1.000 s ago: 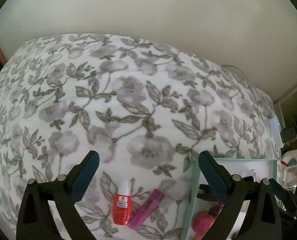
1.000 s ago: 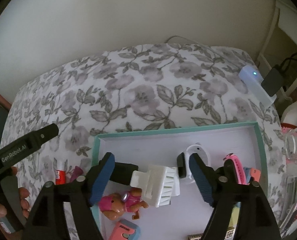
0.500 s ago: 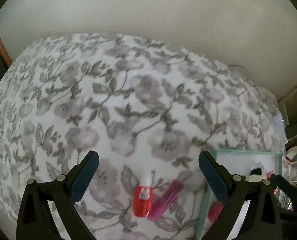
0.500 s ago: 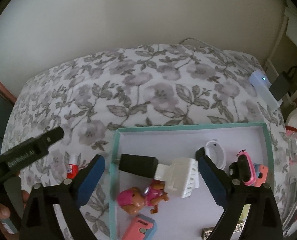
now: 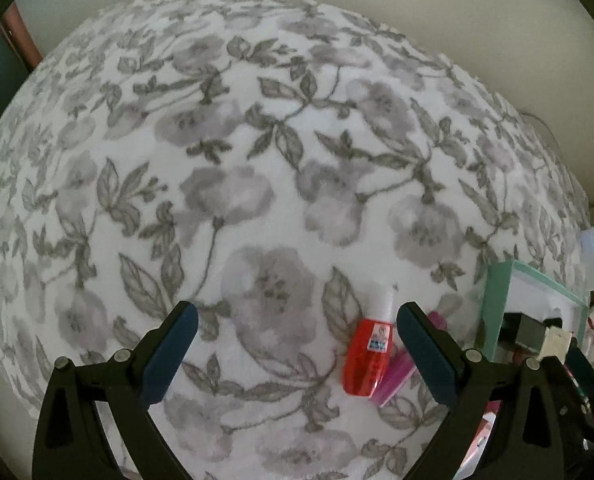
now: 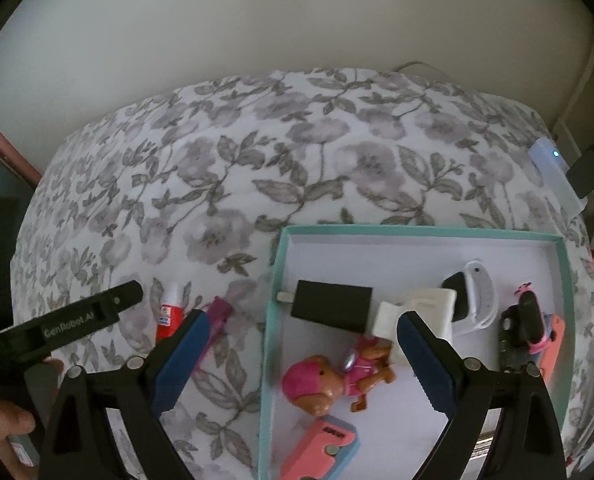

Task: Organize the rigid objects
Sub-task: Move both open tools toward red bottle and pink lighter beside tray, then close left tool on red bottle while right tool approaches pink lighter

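Outside the teal tray's (image 6: 271, 320) left wall, a red bottle (image 5: 367, 360) is seen on the floral bed. Both claws are spread wide, empty; the left claw (image 5: 297, 350) should be centred over the bottle before closing.

floral bed (image 5: 257, 160) w/ red bottle (image 5: 367, 362), pink tube (image 5: 393, 376), teal box (image 6: 273, 320).

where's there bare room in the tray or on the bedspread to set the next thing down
In the tray, the back strip along the far wall, behind the black block and white watch, is bare. The near half is crowded around the toy pup. On the bedspread, everything beyond the red bottle and pink tube is free.
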A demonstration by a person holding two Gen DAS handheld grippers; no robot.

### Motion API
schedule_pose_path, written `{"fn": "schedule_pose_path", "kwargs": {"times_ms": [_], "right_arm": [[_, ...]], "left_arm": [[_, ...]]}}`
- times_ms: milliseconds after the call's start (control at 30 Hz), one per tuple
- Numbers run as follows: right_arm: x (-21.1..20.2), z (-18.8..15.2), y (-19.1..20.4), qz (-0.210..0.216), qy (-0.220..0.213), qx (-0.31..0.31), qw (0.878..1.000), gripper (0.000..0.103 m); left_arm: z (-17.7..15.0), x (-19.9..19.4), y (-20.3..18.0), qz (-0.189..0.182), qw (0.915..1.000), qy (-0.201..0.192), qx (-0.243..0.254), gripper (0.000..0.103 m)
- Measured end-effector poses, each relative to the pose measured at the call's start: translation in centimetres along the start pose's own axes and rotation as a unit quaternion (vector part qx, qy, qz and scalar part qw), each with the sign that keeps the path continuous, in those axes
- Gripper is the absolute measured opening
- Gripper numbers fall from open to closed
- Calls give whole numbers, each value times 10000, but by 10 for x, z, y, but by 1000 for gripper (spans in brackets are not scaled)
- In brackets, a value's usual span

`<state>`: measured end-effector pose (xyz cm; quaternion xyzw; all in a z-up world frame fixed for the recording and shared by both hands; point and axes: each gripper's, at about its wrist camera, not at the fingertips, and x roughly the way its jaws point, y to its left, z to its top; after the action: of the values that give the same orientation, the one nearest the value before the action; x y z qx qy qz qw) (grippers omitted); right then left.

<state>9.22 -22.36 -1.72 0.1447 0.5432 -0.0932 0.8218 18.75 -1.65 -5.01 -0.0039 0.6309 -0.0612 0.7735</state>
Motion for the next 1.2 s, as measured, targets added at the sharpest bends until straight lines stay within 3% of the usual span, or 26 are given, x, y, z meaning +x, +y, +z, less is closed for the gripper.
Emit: {"fn": "schedule_pose_path", "kwargs": {"times_ms": [367,467,567,600,733,800,933,1000,1200], "right_arm": [[-2,0,1,20,-20,64,10000,96],[-3,0,-1,23,-34,91,9999,96],[-4,1,0,46,-56,83,9999,96],[-4,0,1,51,-63,72,9999,96],[-4,0,4,60,-86,35,9999,96],[-4,0,5,63,-84,29,9999,96],[-4,0,5,68,-86,23,9999,96],[-4,0,7,64,-101,9,9999,96],[-5,1,9,104,-141,28,9998,96]], "left_arm": [[-16,14,-20,-77,9989,215,408,98],[-18,16,-27,-123,9983,253,508,86],[-21,18,-35,-184,9978,295,568,81],[-22,19,-38,-198,9976,297,599,74],[-23,20,-47,-277,9967,347,682,63],[-23,22,-51,-310,9964,362,706,51],[-24,26,-56,-360,9960,400,711,47],[-24,28,-58,-402,9960,419,686,35],[-23,36,-58,-483,9951,412,763,29]]}}
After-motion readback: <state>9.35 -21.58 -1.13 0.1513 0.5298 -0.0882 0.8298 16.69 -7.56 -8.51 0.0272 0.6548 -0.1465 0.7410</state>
